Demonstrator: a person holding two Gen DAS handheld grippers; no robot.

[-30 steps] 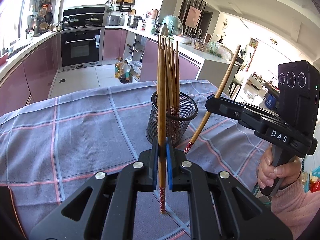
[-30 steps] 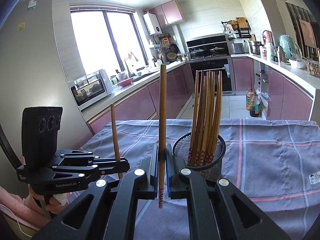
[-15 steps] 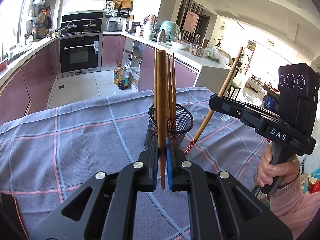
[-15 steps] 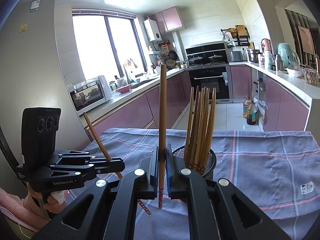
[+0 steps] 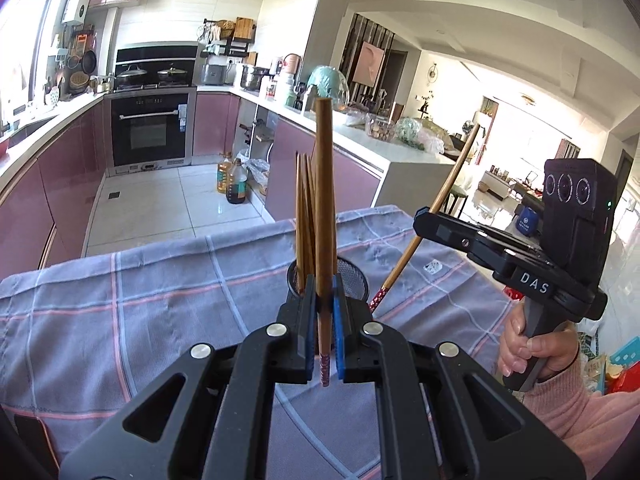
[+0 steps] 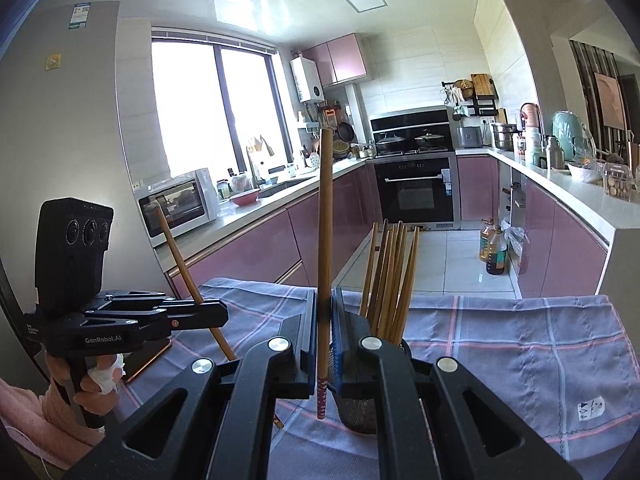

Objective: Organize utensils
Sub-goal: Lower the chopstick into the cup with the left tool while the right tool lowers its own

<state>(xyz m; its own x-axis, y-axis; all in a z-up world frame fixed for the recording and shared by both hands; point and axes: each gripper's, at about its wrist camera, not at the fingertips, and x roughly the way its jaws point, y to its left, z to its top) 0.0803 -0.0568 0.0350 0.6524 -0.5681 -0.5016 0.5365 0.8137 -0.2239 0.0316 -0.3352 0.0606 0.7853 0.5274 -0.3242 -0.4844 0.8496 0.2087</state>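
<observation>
Working left to right, I find my left gripper (image 5: 325, 344) clamped on one wooden chopstick (image 5: 325, 216), upright, patterned tip just below the pads. Beyond it the mesh holder (image 5: 352, 276) stands on the checked cloth (image 5: 120, 320), already packed with chopsticks. My right gripper (image 6: 325, 344) pinches a second chopstick (image 6: 325, 240) likewise. I judge both sticks light, stiff and smooth, liable to pivot; gripping nearer mid-length would steady them for lowering into the holder.
</observation>
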